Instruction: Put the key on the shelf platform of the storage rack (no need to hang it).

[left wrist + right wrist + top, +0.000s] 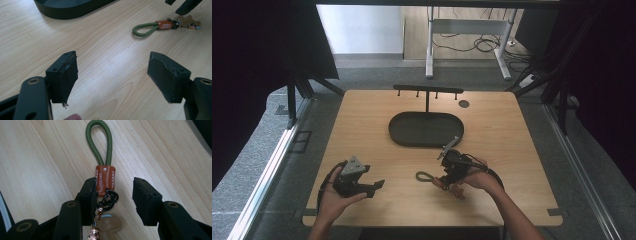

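Pick-up stage, apparently: the right gripper (114,195), jaws parted, straddles the keychain (105,179) lying flat on the worktop (362,130) near the dark tray (399,134). Next it must close squarely. The left gripper (112,75) waits released.

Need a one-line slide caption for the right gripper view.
Right gripper with jaws open astride a keychain lying on the wooden table, green cord loop pointing away.

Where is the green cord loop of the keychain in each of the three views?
High view: green cord loop lies low centre on the table, left of the right tool.
Left gripper view: upper right.
Right gripper view: top centre, beyond the open jaws.
Shared landmark: the orange leather tab.
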### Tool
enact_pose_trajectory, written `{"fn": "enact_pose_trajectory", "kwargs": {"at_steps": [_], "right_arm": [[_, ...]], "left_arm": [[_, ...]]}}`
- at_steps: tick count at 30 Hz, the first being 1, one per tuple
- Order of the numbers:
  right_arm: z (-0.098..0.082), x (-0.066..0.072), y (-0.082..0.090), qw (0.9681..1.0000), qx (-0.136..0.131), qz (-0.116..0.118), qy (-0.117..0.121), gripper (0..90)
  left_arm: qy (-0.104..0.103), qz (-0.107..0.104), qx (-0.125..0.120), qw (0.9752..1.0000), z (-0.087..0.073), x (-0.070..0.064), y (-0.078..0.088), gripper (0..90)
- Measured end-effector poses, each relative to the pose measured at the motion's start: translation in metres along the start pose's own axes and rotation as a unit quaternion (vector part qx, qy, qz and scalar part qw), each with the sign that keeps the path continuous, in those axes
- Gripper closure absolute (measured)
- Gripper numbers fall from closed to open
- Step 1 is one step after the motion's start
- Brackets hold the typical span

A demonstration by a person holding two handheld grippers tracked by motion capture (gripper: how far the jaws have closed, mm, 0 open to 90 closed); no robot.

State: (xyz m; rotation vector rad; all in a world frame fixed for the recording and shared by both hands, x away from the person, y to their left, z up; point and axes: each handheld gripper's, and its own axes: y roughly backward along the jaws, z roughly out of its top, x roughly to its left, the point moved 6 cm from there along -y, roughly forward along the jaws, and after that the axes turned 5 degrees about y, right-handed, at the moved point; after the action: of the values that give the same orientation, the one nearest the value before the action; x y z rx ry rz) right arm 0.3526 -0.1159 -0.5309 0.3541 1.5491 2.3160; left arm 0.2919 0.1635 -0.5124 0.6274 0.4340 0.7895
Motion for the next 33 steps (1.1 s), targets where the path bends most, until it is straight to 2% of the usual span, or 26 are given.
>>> {"fn": "enact_pose_trajectory", "kwargs": {"at_steps": [17, 24, 33], "right_arm": [[0.005, 0.006, -0.022, 0.9996, 0.021, 0.011, 0.013, 56.1], [0.006, 0.006, -0.029, 0.9994, 0.031, 0.008, 0.014, 56.1], [0.007, 0.011, -0.037, 0.9985, 0.048, 0.0, 0.027, 58.8]], "left_arm": [[0.003, 0.0, 0.001, 1.0, -0.001, 0.0, -0.001, 24.7], [0.002, 0.0, -0.001, 1.0, -0.001, 0.002, 0.0, 24.8], [0.003, 0.0, -0.002, 1.0, 0.0, 0.002, 0.0, 24.7]]}}
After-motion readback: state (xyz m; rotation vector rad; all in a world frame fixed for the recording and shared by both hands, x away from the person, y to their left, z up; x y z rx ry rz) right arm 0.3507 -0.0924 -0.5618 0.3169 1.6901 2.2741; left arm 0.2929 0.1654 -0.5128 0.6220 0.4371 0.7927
